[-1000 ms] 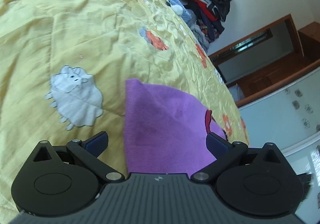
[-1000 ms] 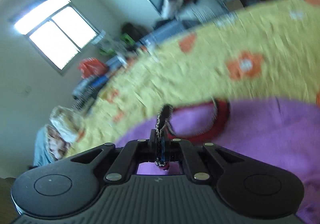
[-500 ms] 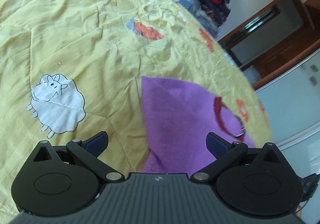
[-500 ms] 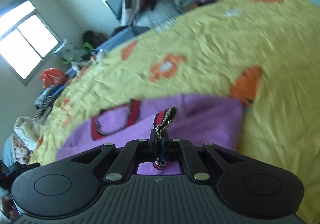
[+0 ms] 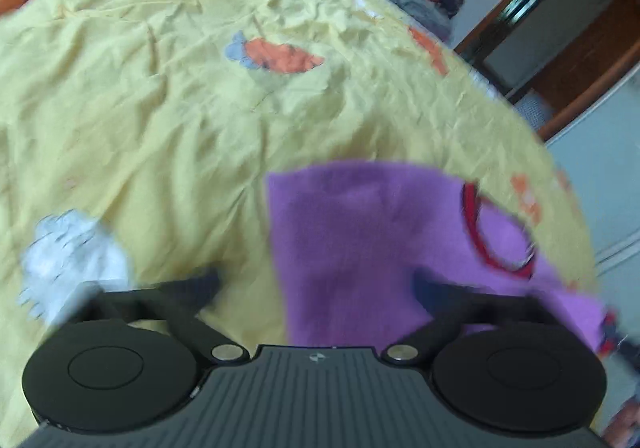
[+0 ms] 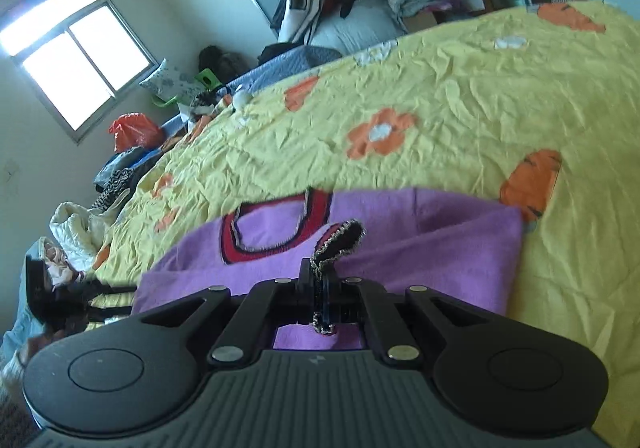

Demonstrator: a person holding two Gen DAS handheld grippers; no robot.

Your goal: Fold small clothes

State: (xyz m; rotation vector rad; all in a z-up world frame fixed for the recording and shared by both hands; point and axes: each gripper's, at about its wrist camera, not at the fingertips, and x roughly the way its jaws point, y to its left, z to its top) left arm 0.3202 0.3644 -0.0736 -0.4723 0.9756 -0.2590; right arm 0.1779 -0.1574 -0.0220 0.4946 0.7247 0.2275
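The right hand-held gripper (image 6: 323, 298) pinches the purple garment's (image 6: 420, 260) trimmed edge to fold it, while the left hand-held gripper (image 5: 314, 282) hovers spread over the yellow bedspread (image 5: 160, 107).

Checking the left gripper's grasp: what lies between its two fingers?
In the left wrist view, the purple garment and some yellow bedspread lie between the open left gripper fingers.

Each claw (image 6: 322, 288) is matte black with a ribbed grey body, round discs and silver rivets.

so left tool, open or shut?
Open. Left tool has its fingers spread wide over the purple garment, gripping nothing.
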